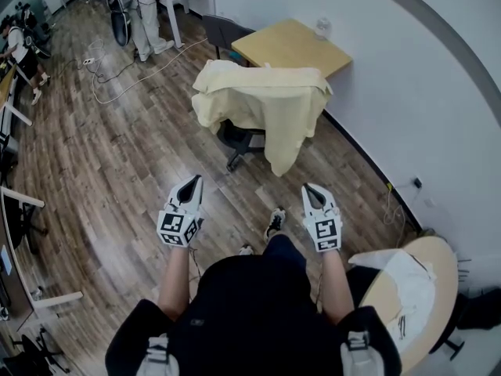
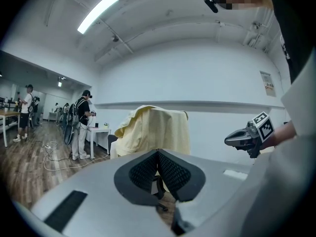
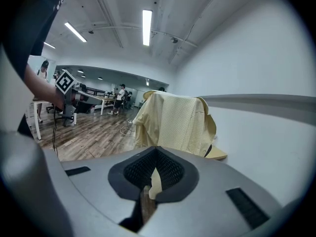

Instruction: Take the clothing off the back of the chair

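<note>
While the wooden floor (image 1: 117, 155) is being stood on by a person, the desk (image 1: 293, 45) is being kept against the wall (image 1: 407, 69), with the chair (image 1: 239, 141) at its near corner. The yellow clothing (image 1: 262, 100) is being carried over the chair's back (one flap hanging past the seat). The left gripper (image 1: 190, 183) and right gripper (image 1: 311, 189) are being held well short of it, jaws pressed together with nothing between them.

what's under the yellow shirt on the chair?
Of the chair, only the black base and a dark edge of seat show below the shirt. The backrest and most of the seat are covered.
</note>
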The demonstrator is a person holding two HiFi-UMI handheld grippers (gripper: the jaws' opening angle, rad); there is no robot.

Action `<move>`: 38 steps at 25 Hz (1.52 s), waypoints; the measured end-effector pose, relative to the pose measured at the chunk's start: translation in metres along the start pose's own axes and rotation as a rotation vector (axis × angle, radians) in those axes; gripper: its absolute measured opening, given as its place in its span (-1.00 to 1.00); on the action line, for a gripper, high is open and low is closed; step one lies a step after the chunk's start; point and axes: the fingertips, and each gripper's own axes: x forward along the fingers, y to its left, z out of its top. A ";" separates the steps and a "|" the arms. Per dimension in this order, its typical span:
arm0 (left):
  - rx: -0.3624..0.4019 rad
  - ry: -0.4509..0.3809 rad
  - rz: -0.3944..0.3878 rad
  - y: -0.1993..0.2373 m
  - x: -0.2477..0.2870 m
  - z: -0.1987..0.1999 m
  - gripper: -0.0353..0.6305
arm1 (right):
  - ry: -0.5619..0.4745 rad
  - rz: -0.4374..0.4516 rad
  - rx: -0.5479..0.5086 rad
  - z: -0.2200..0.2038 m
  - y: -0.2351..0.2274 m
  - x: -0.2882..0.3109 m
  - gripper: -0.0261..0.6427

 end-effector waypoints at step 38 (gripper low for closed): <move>-0.011 0.009 0.039 0.024 0.053 0.010 -0.89 | 0.022 0.001 0.023 0.000 -0.047 0.053 -0.94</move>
